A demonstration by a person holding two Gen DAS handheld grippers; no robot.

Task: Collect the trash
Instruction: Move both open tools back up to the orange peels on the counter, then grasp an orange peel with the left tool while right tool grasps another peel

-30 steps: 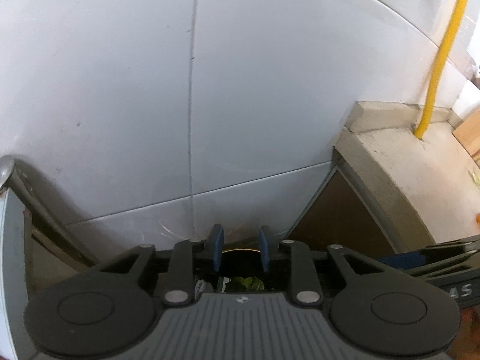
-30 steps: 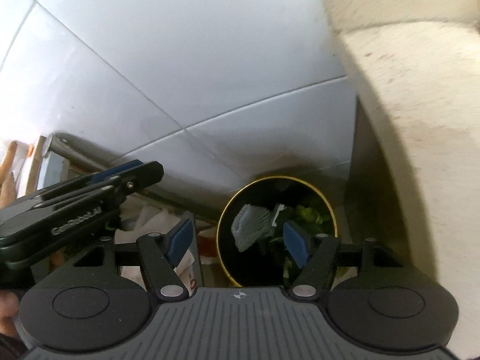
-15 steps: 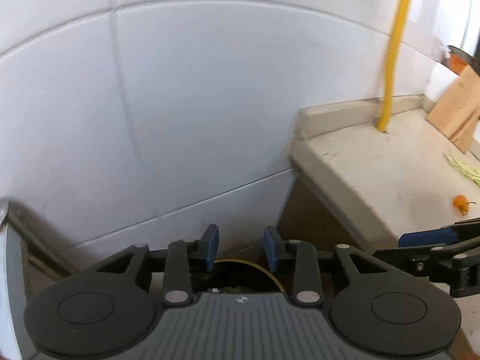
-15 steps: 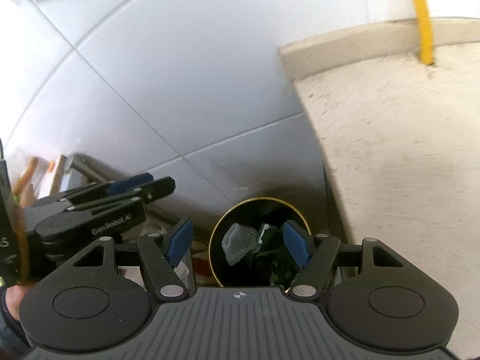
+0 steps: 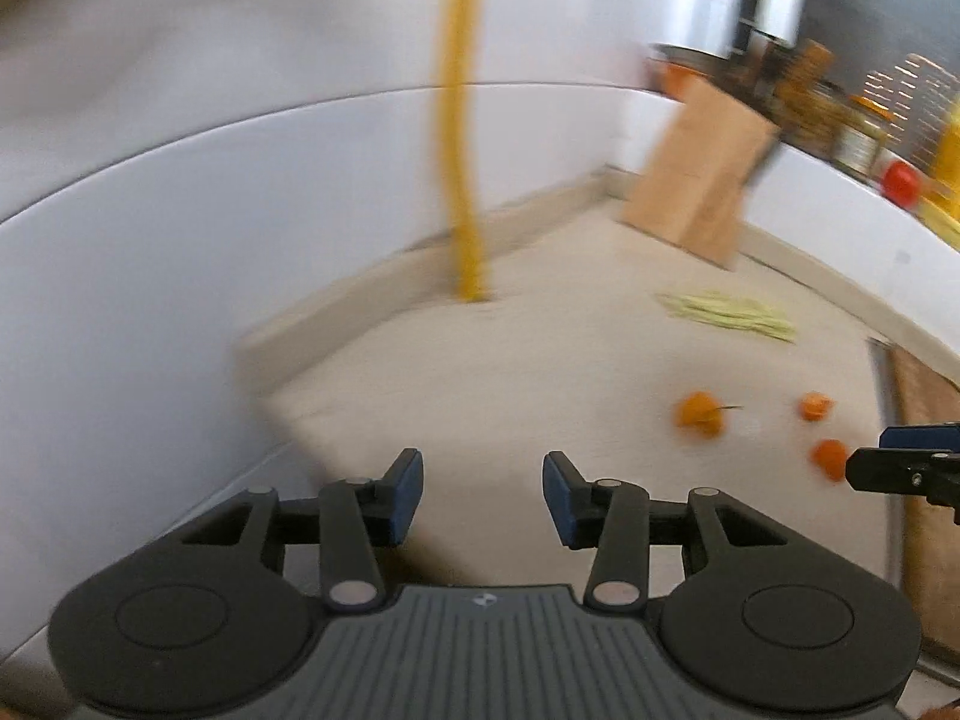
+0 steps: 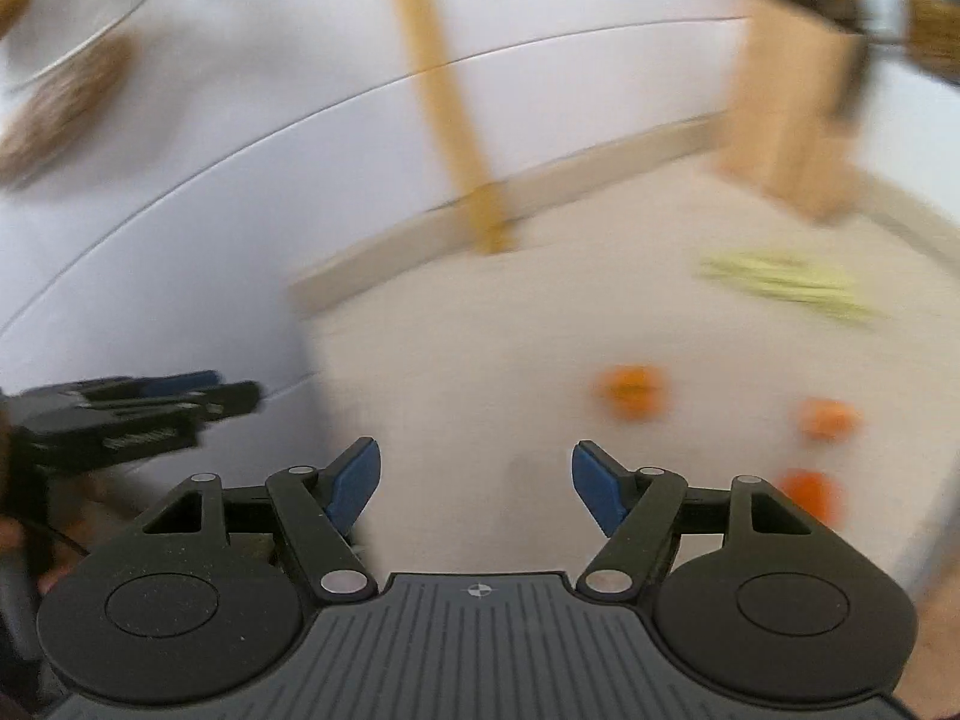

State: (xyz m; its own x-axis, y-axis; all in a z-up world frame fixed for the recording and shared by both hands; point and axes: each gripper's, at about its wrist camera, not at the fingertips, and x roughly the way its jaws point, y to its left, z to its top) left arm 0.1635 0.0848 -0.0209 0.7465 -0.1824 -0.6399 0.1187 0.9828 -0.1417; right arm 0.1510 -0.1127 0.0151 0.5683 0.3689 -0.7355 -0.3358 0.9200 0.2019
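Observation:
Three orange scraps lie on the beige counter [image 5: 540, 360]: one with a stem [image 5: 699, 417], two smaller [image 5: 816, 407] [image 5: 830, 459]. Behind them lies a bunch of pale green strips [image 5: 729, 313]. My left gripper [image 5: 483, 483] hovers over the counter's left end, jaws opening, nothing between them. My right gripper [image 6: 476, 474] is also opening and empty, left of the orange scraps [image 6: 630, 391] [image 6: 830, 417] [image 6: 807, 495]. The green strips [image 6: 786, 285] lie farther back. Each gripper shows in the other's view: the right gripper [image 5: 900, 468] beside the scraps, the left gripper [image 6: 150, 408] off the counter's edge. Both views are motion-blurred.
A yellow pipe [image 5: 462, 180] rises from the counter's back edge against the white tiled wall [image 5: 180, 240]. A wooden board [image 5: 702, 174] leans at the back right. Jars and a red item [image 5: 900, 180] stand on a far ledge. The counter drops off at its left edge.
Both views swung up and right, from the black gold-rimmed bin below to the counter top. The bin is out of view. The left jaws have widened; the right ones slightly.

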